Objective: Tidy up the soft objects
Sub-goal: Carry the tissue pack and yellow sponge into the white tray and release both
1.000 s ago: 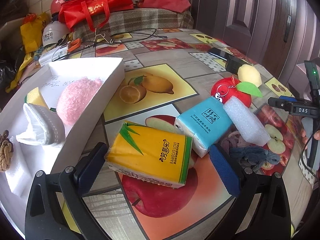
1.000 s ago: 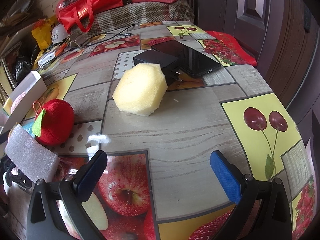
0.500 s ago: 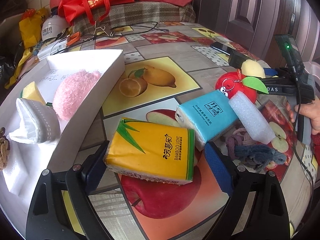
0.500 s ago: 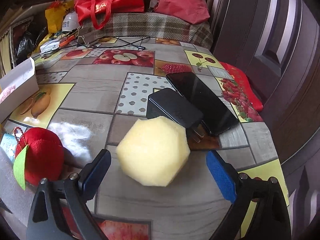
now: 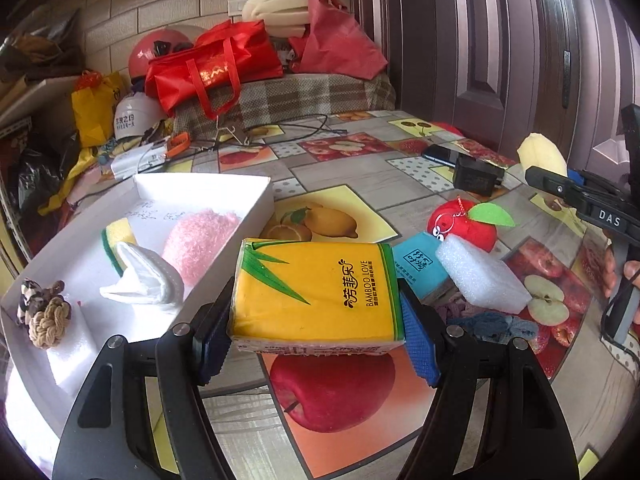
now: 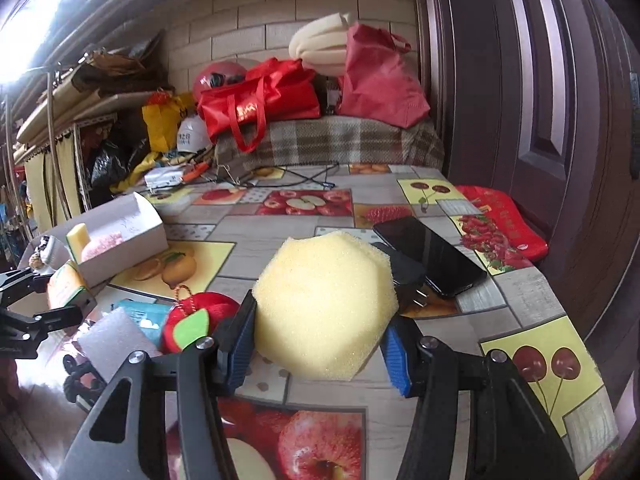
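My left hand-held gripper (image 5: 316, 338) is closing on the yellow tissue pack (image 5: 314, 294); I should squeeze gently, carrying it level to the white box (image 5: 208, 184) at far left

Two fisheye wrist views, low and close over a fruit-print table (image 5: 360, 168) — both face the brick wall, sharing the white box (image 5: 208, 184).

A cluttered home storeroom or lived-in back room. The table (image 5: 360, 168) wears a fruit-print oilcloth under a brick wall (image 6: 256, 20). Helmets (image 5: 156, 52), shopping bags (image 5: 212, 68) and stacked cardboard (image 6: 80, 96) crowd it.
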Motion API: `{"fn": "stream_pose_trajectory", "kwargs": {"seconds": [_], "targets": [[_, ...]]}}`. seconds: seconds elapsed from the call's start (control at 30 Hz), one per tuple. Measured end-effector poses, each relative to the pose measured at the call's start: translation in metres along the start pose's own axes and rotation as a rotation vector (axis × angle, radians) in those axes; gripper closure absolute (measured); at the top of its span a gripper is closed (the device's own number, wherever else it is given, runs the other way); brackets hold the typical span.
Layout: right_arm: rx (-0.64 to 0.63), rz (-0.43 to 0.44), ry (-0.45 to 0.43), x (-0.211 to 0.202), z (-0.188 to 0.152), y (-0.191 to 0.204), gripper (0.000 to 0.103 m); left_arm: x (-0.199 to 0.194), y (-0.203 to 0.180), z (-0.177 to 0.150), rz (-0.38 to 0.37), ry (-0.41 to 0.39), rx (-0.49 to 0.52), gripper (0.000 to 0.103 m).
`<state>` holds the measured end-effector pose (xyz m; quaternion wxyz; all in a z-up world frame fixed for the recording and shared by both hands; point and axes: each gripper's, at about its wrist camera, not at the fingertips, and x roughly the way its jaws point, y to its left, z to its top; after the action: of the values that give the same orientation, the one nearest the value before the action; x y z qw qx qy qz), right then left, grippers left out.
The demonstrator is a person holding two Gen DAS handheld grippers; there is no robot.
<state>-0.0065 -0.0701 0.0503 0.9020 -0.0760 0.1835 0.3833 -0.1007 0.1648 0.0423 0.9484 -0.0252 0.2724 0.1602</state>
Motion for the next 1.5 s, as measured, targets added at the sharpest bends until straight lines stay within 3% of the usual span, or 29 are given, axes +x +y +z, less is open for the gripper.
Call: {"fn": "stream_pose_trajectory", "kwargs": {"seconds": [0.17, 0.4, 0.53, 0.9, 1.0, 1.2, 1.5], "targets": [[-0.048, 0.090, -0.053, -0.014, 0.000, 0.040, 0.047, -0.016, 0.007, -0.001, 0.077, -0.097, -0.032, 0.029], [-0.090, 0.174, -0.035, 0.001, 0.005, 0.083, 0.047, -0.024, 0.016, -0.006, 0.098, -0.124, -0.060, 0.029], [-0.124, 0.211, -0.038, 0.004, 0.004, 0.106, 0.047, -0.038, 0.027, -0.013, 0.149, -0.152, -0.064, 0.029], [-0.198, 0.291, -0.025, 0.031, 0.010, 0.176, 0.048, -0.054, 0.124, -0.030, 0.357, -0.150, -0.207, 0.029], [-0.213, 0.307, -0.034, 0.036, 0.012, 0.194, 0.048, -0.051, 0.160, -0.032, 0.405, -0.152, -0.304, 0.029], [-0.278, 0.414, -0.040, 0.040, 0.012, 0.237, 0.048, -0.044, 0.210, -0.037, 0.410, -0.167, -0.487, 0.029], [-0.248, 0.393, 0.071, 0.104, 0.033, 0.268, 0.048, -0.040, 0.200, -0.028, 0.391, -0.175, -0.421, 0.029]]}}
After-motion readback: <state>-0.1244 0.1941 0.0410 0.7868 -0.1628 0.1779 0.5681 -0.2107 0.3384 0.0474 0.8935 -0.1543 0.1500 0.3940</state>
